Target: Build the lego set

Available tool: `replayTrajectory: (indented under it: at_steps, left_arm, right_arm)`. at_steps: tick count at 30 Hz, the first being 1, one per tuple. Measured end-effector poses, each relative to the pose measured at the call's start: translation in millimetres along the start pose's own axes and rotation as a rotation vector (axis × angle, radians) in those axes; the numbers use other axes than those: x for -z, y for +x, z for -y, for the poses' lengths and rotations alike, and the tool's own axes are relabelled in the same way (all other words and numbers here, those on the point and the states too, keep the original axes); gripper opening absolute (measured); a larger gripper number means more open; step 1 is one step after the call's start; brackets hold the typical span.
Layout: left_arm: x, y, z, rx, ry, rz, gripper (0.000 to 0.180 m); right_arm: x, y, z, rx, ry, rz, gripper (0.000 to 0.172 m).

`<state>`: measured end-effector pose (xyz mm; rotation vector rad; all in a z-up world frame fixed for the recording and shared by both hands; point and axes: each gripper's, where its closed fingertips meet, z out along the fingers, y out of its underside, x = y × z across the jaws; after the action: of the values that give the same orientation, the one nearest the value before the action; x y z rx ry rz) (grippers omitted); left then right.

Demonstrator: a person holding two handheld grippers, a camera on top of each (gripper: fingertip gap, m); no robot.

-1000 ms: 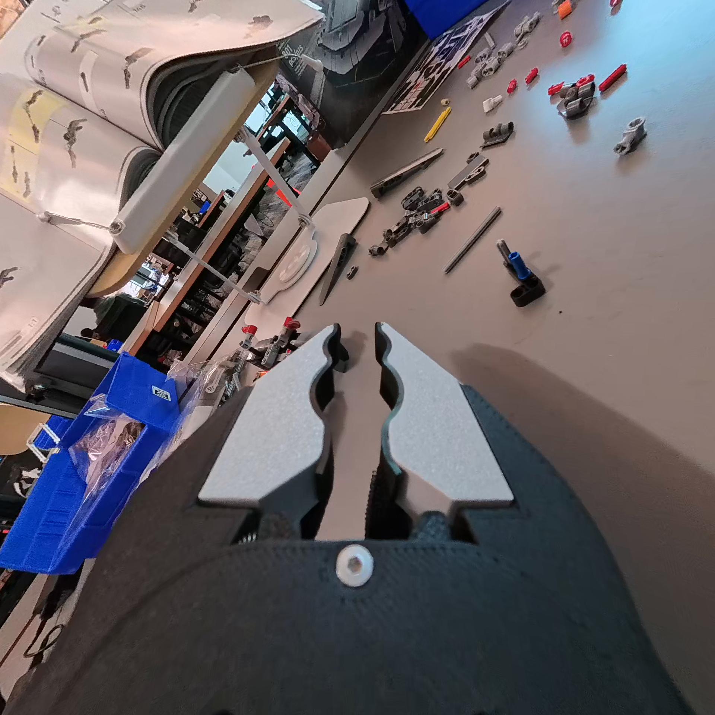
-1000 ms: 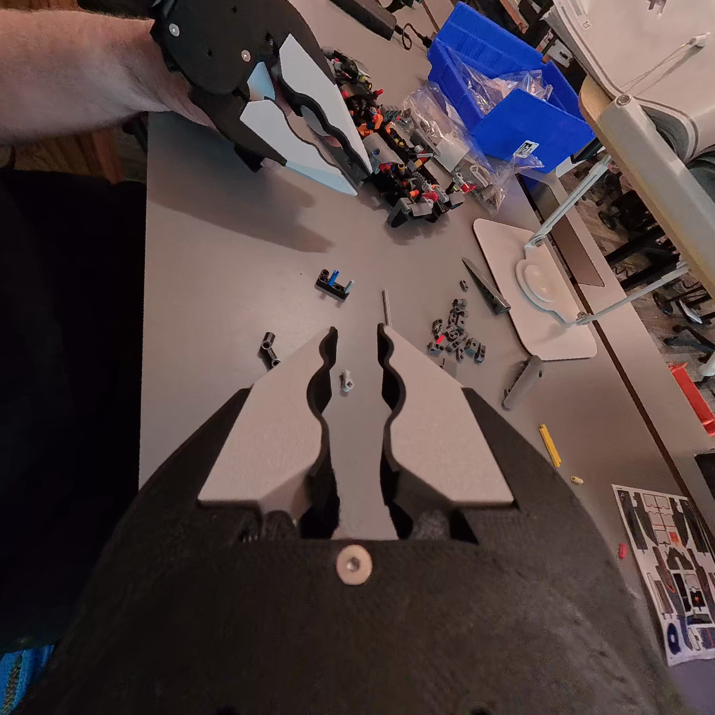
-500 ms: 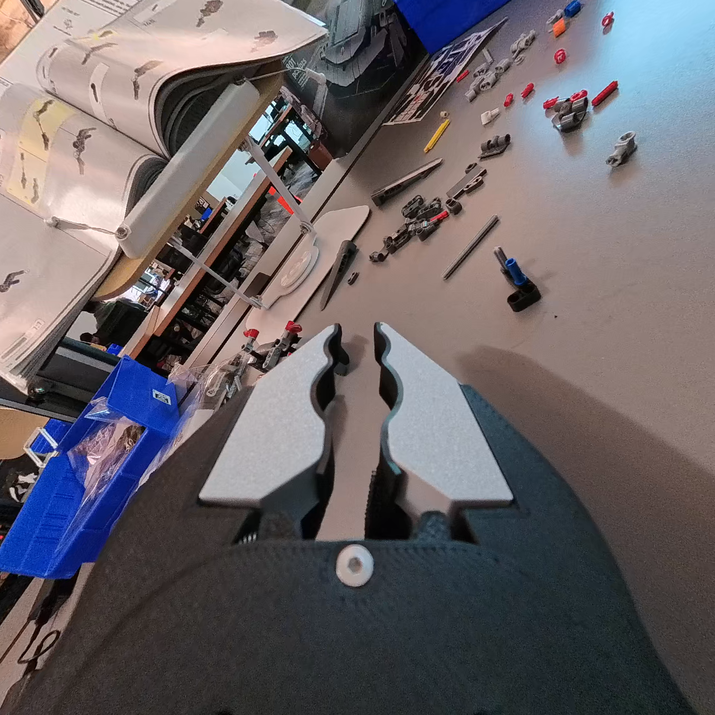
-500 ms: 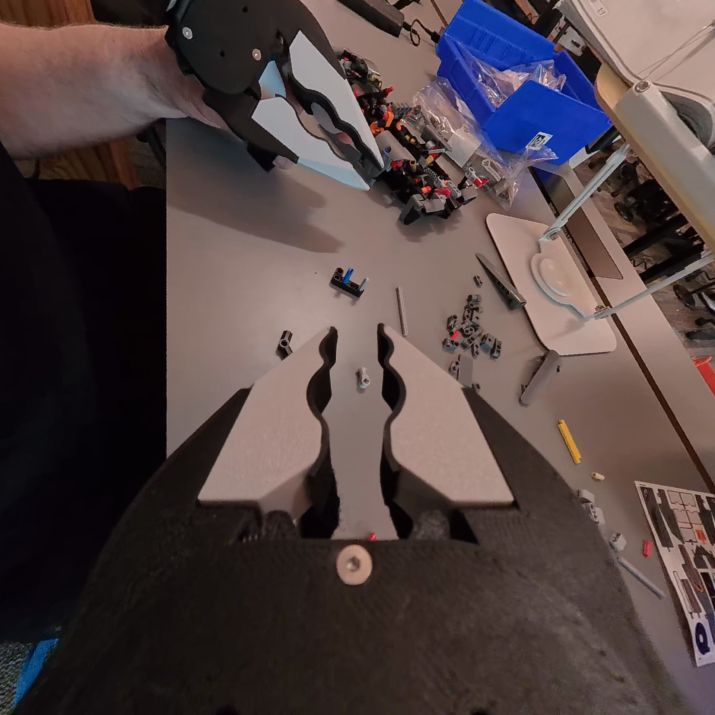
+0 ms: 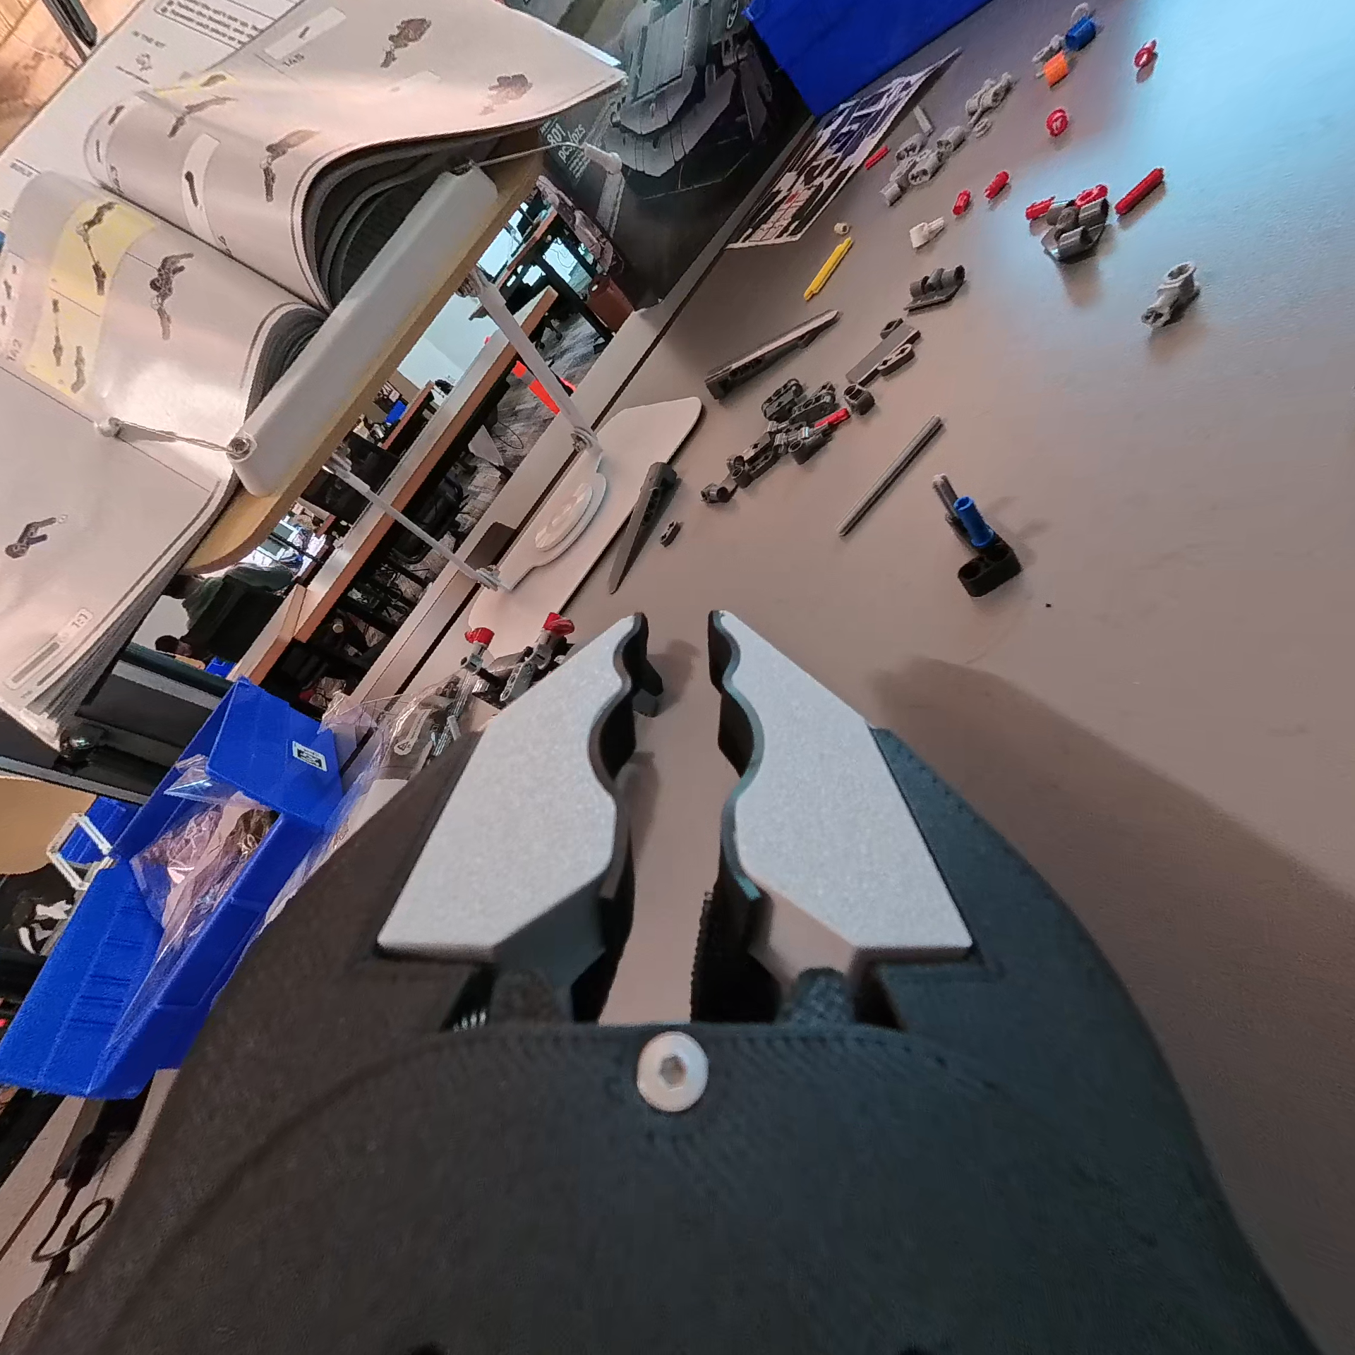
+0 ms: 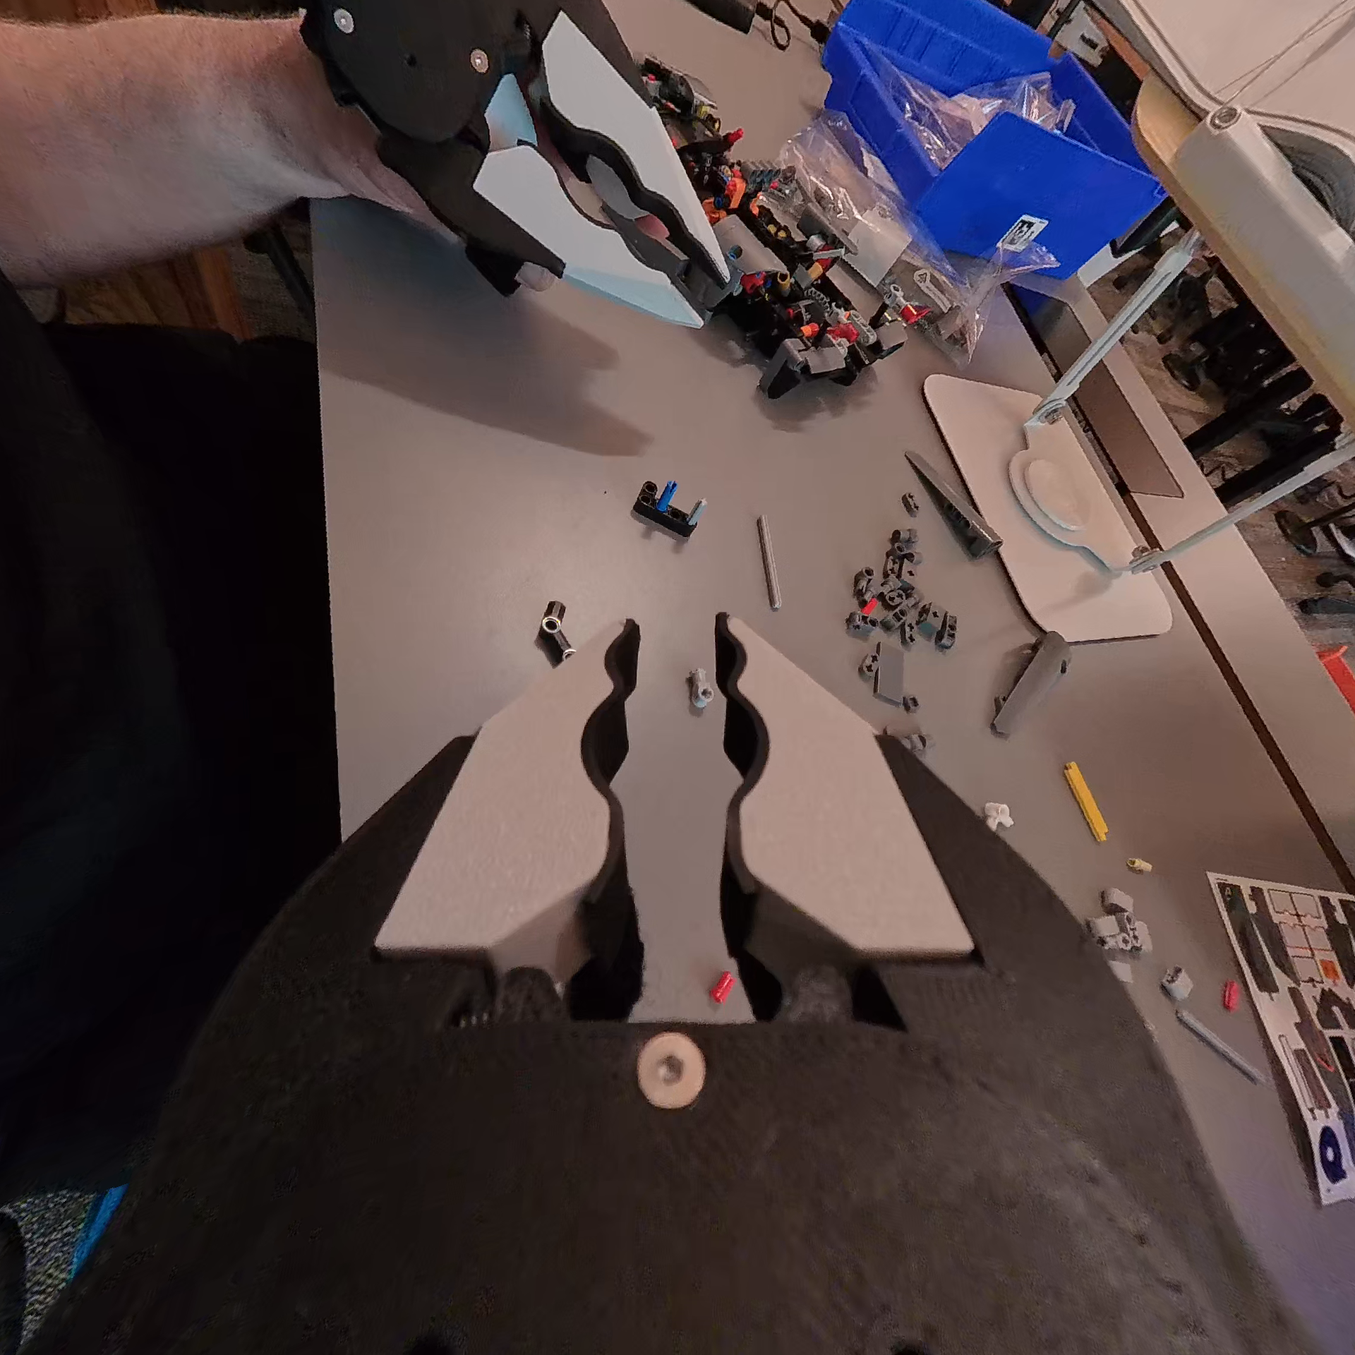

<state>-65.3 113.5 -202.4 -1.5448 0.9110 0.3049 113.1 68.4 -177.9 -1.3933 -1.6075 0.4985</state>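
Up above desk [image 6: 454, 469], both hand-held grippers stood apart, holding nothing: right hand-held gripper [image 6: 676, 623] over small grey piece [image 6: 700, 688]; left hand-held gripper [image 5: 676, 623] near toy-part pile [image 6: 792, 293].

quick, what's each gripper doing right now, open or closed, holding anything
Left gripper: open, nothing held, above bare table.
Right gripper: open, nothing held; a small grey connector piece lies on the table below its gap, untouched.
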Motion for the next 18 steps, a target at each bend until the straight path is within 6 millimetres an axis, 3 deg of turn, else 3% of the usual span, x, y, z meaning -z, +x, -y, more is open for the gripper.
replayTrajectory:
  at_steps: [10, 18]
  left_arm:
    - [1.6, -1.1, 1.9, 0.005, 0.011, 0.006, 0.015]
    - [2.7, 0.5, 3.4, 0.003, 0.018, 0.002, 0.015]
  right_arm:
    - [1.4, -4.0, -12.4, -0.017, -0.049, -0.002, 0.018]
    - [-5.4, -27.3, -25.4, -0.044, -0.087, 0.089, 0.019]
